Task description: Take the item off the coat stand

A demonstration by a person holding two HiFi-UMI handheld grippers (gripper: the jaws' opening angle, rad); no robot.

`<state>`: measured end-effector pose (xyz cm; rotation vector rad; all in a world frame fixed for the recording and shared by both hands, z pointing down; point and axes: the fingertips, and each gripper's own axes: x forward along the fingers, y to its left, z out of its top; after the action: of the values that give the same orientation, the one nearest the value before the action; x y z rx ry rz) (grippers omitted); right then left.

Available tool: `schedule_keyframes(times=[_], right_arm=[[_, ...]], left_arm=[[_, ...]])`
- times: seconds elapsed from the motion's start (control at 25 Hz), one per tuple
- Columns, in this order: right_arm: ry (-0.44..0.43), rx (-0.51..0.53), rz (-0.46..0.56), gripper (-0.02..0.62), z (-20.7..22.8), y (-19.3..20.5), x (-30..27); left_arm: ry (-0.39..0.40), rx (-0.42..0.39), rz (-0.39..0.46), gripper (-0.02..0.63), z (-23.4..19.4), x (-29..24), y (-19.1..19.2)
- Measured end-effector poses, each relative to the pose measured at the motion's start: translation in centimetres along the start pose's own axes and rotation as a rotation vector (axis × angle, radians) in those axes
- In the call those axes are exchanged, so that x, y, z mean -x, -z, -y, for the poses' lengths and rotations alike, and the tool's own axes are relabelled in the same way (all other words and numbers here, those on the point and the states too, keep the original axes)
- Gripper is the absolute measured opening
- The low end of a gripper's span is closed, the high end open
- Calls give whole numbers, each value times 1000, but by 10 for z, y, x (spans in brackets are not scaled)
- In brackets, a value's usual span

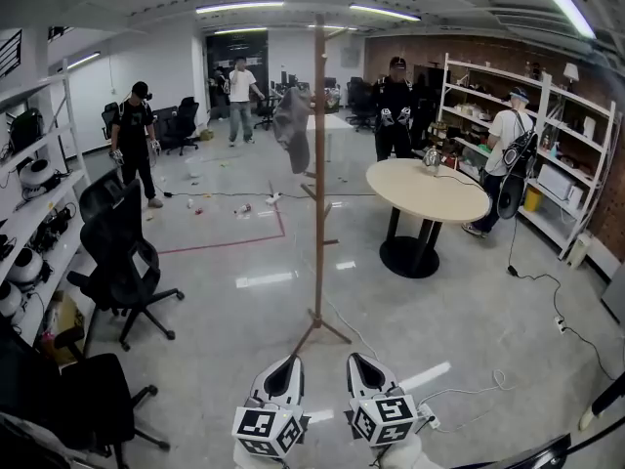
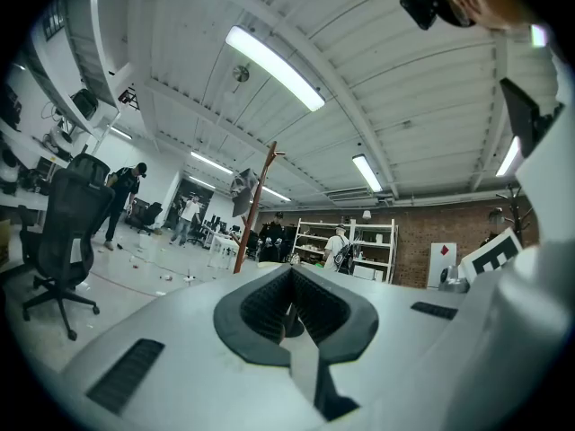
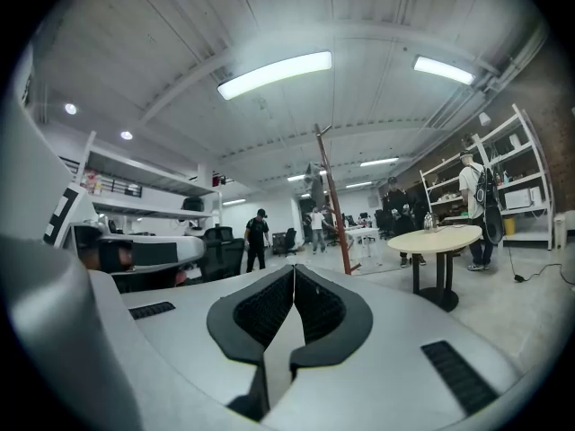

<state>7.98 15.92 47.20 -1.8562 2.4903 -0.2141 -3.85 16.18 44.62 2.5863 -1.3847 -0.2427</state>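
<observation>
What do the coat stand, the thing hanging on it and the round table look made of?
Coat stand: probably wood, a matte reddish-brown pole on splayed legs.
Hanging garment: soft grey fabric, drooping in folds.
Round table: smooth pale top, perhaps laminate or light wood; black pedestal, likely metal.

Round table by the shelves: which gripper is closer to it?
Right. The right gripper is nearer the round table, low and left of it in the head view. The left gripper is farther left, across the coat stand's pole. Both are far short of it.
</observation>
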Motion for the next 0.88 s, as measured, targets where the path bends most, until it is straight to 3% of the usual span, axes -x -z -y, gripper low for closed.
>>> schedule_keyframes(times=[0.48,0.88], right_arm=[[33,-2,7,11,3,-4,-44],[29,12,9,11,8,-9,-69]], left_arm=[[52,17,-29,-20,-24,-37,-2],[44,28,-37,-20,-41,-55,2]])
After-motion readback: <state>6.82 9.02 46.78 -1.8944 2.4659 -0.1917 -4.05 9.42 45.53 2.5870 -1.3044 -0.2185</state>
